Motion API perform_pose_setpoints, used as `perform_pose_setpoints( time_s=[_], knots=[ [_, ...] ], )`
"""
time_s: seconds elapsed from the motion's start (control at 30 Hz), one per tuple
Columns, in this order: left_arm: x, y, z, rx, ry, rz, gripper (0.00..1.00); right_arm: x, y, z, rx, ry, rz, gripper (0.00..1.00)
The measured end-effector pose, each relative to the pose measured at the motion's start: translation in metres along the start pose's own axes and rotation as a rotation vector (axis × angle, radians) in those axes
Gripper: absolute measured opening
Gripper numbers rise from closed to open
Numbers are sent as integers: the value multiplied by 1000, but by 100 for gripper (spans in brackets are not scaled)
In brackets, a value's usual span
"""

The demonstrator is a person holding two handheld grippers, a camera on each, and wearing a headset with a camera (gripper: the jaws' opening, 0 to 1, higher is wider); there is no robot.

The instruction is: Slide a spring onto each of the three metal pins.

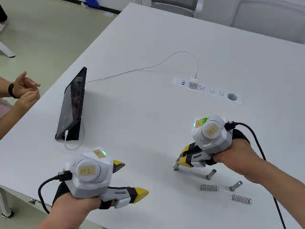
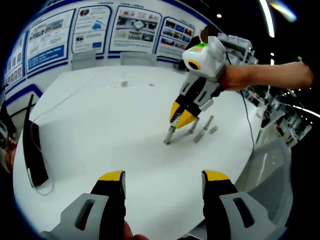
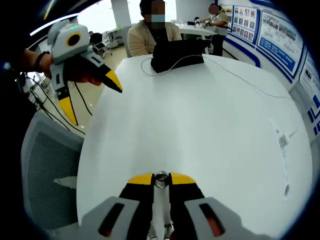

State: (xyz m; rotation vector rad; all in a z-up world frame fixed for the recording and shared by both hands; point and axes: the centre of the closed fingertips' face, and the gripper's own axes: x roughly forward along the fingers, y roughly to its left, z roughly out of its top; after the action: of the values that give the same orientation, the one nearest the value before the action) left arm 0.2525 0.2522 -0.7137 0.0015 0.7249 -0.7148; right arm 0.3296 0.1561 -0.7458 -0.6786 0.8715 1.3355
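On the white table (image 1: 143,109), the right gripper (image 1: 183,157) points down and to the left, its yellow-tipped jaws closed on a short metal pin (image 1: 176,166) that sticks out beyond the tips toward the tabletop. Whether the pin's end touches the surface cannot be told. The right gripper view looks along the clamped jaws at the pin's round end (image 3: 161,177) pinched between them, and the pictures are too blurred there to tell if a spring sits on it. Just to the right of that gripper a second pin (image 1: 211,173) and a third pin (image 1: 235,185) lie loose on the table. Nearer the person lie a spring (image 1: 208,188) and a second spring (image 1: 241,199), each apart from the pins. The left gripper (image 1: 129,179) is at the near left edge, well apart from the parts, its jaws spread wide with nothing between them, as its own view (image 2: 163,177) also shows. A tablet (image 1: 71,105) stands propped at the left with a white cable (image 1: 143,68) running to a power strip (image 1: 207,89) farther back. Another person's hands (image 1: 24,88) rest clasped at the left edge.
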Motion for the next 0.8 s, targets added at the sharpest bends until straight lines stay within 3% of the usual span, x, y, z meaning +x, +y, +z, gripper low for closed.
perform_pose_setpoints(
  time_s=[0.8],
  knots=[
    [-3, 3, -7, -17, 8, 15, 63, 32, 5, -17, -60, 74, 29, 13]
  ],
)
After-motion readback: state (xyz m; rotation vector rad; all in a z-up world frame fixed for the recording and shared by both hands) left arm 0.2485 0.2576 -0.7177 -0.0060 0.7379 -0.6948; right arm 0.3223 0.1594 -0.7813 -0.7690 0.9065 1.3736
